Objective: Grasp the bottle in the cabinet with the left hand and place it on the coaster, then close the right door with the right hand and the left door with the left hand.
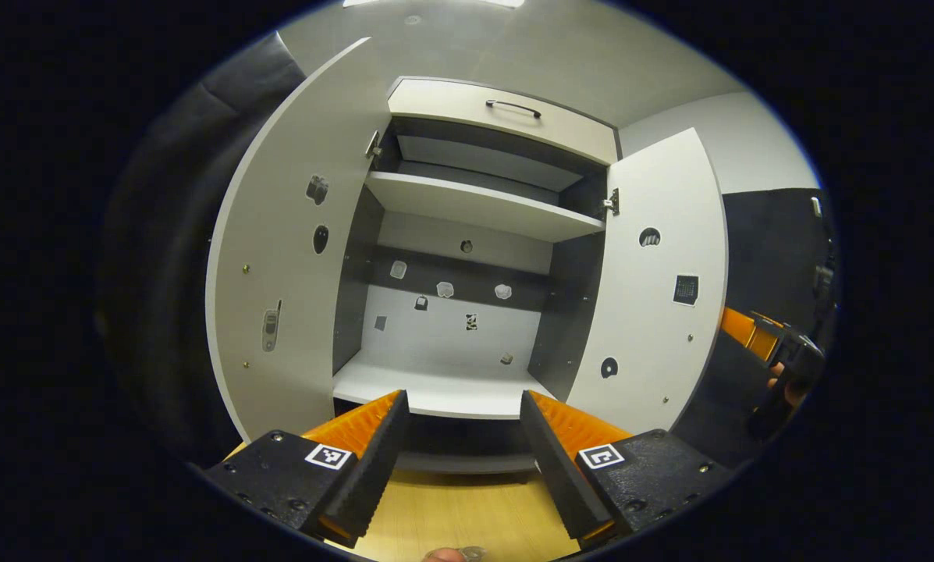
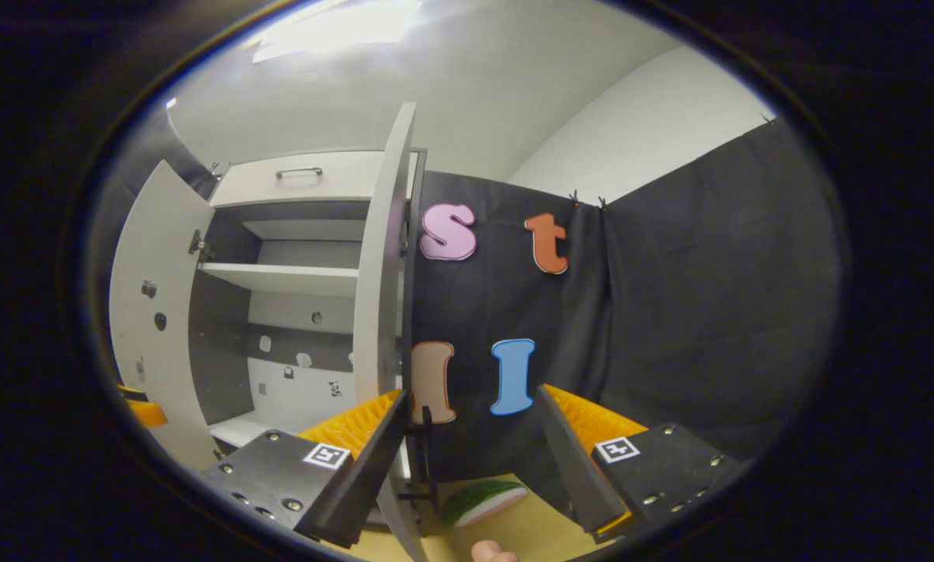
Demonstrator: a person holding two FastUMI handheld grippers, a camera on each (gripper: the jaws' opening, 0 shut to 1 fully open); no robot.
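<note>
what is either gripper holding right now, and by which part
Nothing. The left gripper is open in front of the cabinet, and the right gripper is open beside the right door.

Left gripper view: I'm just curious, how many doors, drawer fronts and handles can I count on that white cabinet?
Open white cabinet doors: 2
White drawer front above the doors: 1
Dark bar handle on that drawer front: 1
Total: 4
</note>
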